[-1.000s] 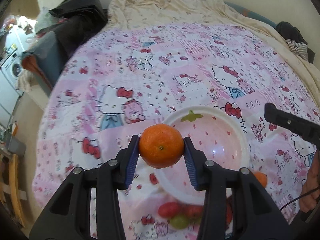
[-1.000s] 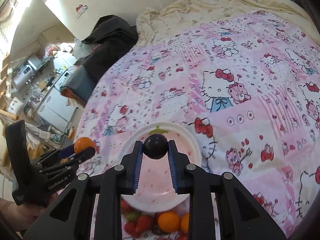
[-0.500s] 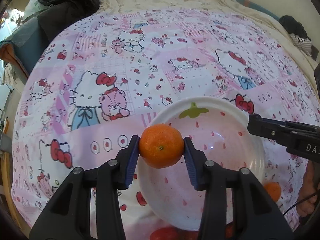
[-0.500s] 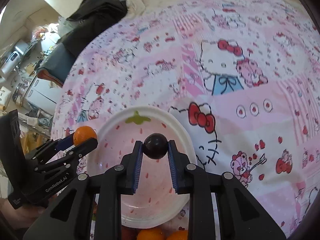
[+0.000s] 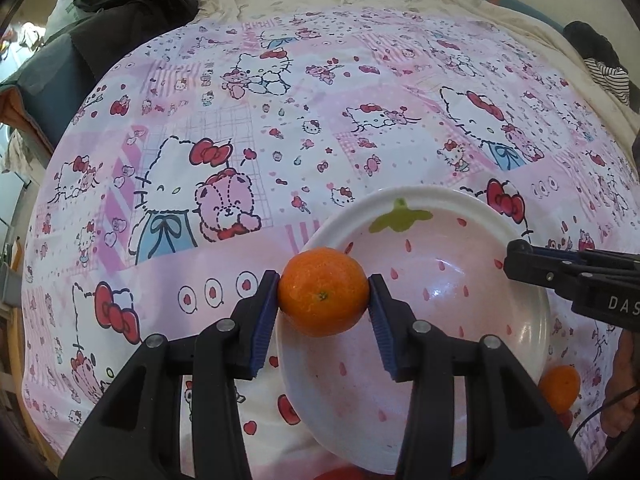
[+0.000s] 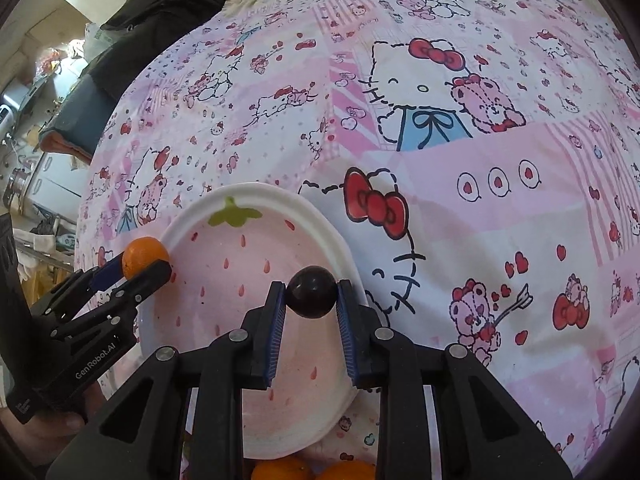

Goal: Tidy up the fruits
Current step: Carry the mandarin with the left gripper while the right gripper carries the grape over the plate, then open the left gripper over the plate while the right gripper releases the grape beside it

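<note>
the left hand-held gripper [image 5: 323,300] squeezes a round orange [image 5: 323,291] between its blue pads, right over the near left edge of the strawberry bowl [image 5: 440,208]. the right hand-held gripper [image 6: 311,300] pinches a small dark plum [image 6: 311,291] tight, over the right side of the same bowl. the pink and white bowl sits on a bed with a pink cat-print sheet [image 6: 480,160]. more oranges [image 6: 344,470] lie on the sheet just by the near side of the bowl. both fruits are up off the bowl
</note>
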The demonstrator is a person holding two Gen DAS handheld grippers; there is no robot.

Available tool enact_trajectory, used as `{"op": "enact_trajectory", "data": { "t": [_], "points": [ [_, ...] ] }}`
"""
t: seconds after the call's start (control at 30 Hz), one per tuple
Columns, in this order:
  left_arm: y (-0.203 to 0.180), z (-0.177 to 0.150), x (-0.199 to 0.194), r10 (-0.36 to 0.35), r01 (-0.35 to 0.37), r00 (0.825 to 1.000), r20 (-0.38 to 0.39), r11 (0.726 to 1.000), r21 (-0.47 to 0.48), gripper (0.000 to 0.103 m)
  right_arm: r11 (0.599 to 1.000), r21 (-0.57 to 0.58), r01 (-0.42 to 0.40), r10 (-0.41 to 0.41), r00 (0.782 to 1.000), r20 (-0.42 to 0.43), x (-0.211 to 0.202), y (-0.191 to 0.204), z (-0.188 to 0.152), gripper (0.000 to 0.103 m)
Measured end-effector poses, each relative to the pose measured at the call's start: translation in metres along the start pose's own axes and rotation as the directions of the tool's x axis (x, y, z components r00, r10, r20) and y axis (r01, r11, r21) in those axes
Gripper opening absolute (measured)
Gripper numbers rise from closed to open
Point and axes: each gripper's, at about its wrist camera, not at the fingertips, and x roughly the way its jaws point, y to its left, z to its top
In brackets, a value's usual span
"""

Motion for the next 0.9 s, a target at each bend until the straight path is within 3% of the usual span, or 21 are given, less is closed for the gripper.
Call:
{"op": "enact_trajectory", "data": {
  "t": [0.13,0.23,0.3,0.33,0.37,0.43,0.9],
  "points": [
    [0.0,0.001,-0.001,-0.049,0.049,0.999,-0.009,0.999,-0.016,0.041,1.0,0.007,-0.013,0.013,1.0,-0.009,0.003,0.0,0.0,0.03],
    [-0.003,0.001,-0.004,-0.041,0.041,0.999,0.002,0.999,0.001,0.041,1.0,0.013,-0.028,0.028,1.0,-0.014,0.004,0.001,0.0,0.03],
    [-0.005,0.001,-0.004,-0.041,0.041,0.999,0.0,0.999,0.01,0.043,0.999,0.006,-0.042,0.042,0.999,-0.011,0.003,0.004,0.001,0.039],
    [-0.005,0.002,-0.005,-0.033,0.033,0.999,0.004,0.999,0.008,0.056,0.999,0.005,-0.042,0.042,0.999,-0.007,0.002,0.004,0.001,0.06],
    [-0.005,0.002,-0.007,-0.026,0.026,1.0,0.012,1.0,0.003,0.072,0.998,0.007,-0.061,0.061,0.998,0.011,0.0,0.005,0.001,0.07],
    [-0.002,0.003,-0.016,-0.018,0.019,0.998,0.056,1.0,-0.012,0.08,0.997,-0.003,-0.071,0.071,0.997,0.032,-0.005,0.009,0.002,0.075],
    [0.018,0.006,-0.051,0.037,-0.022,0.987,0.154,0.995,-0.097,0.082,0.995,0.0,-0.098,0.097,0.981,0.169,-0.049,0.011,0.015,0.075]
  ]
}}
